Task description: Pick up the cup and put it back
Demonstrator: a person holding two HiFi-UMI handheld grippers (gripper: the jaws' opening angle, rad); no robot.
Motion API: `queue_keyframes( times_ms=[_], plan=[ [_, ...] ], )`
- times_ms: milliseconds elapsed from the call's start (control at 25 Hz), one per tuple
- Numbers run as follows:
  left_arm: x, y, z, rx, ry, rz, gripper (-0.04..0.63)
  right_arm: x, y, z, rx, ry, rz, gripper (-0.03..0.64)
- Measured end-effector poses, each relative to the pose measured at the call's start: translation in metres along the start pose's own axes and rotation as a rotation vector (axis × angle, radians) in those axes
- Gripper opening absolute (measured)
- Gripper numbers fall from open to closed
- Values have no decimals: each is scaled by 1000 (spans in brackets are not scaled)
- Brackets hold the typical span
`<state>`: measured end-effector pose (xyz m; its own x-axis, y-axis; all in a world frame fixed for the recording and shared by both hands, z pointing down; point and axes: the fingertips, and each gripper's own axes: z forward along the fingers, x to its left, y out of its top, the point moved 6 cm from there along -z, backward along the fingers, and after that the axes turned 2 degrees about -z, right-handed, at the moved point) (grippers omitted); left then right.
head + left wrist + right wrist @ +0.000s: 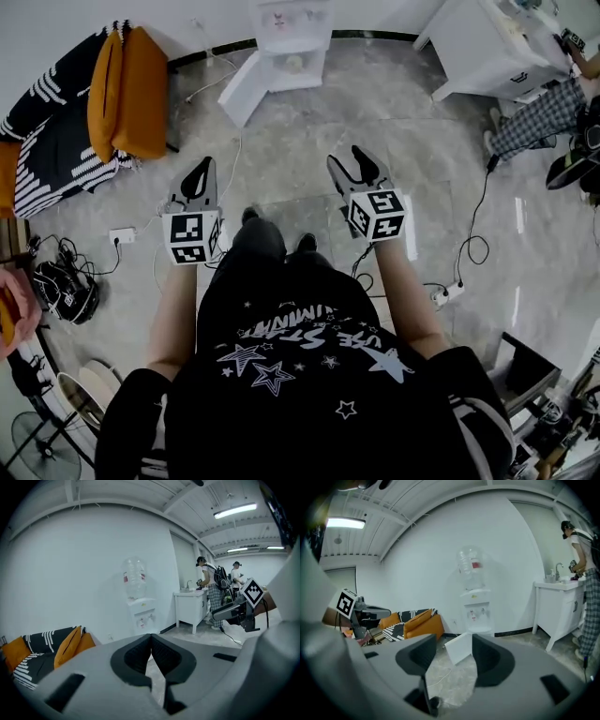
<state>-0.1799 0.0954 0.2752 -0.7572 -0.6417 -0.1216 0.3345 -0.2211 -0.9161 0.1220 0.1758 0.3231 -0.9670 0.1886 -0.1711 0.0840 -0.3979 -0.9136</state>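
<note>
Cup isn't clear in any view; a small pale round shape (293, 63) in the dispenser's (291, 42) open lower bay might be it, too small to tell; so no cup in hand and none near the jaws.

Right gripper (349, 164): jaws stand wide with only floor between them; nothing held. Left gripper (202, 167): tips pressed together on nothing. Both are at waist height, pointed at the dispenser, well apart from it.

Step, my read: carrying nothing, so either ahead of the pick or after the put-back; frames don't settle which. If ahead: walk in, find the cup, keep the right jaws wide, come in square to the cup wall and close gently; a thin-walled cup would likely crush or slip under a hard pinch.

Materials and shapes:
- jaws: matte dark pads, ribbed on the inner faces, V-shaped mouth in grey plastic shells
- dispenser: white boxy plastic; clear round bottle (468, 562) on top; flat white door (459, 648) swung open
- floor (412, 159): glossy grey stone-look tile, shows reflections; probably slick
- orange cushion (131, 89): soft, on striped black-and-white fabric
- white cabinet (487, 47): square, hard panels, on legs
- loose black cables (473, 248) on the floor to the right; trip risk on the way in
</note>
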Motion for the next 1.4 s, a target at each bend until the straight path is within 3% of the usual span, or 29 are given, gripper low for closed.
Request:
queue_keyframes(
  times_ms=[320,680,920,1200,1400],
  plan=[
    [-4,-6,84,35,-53,-33,9,-39,-10,51,79,-27,25,244],
    [18,-55,261,76,-144,-67,9,-120,-34,182,154,-110,-29,258],
    [50,-116,375,86,-134,-66,9,-177,-91,330,202,-131,-19,258],
    [74,-213,470,72,-93,-137,9,-238,-183,489,206,-141,-49,244],
    [75,-277,529,92,-153,-153,9,-281,-245,578,226,-124,-84,202]
  ],
)
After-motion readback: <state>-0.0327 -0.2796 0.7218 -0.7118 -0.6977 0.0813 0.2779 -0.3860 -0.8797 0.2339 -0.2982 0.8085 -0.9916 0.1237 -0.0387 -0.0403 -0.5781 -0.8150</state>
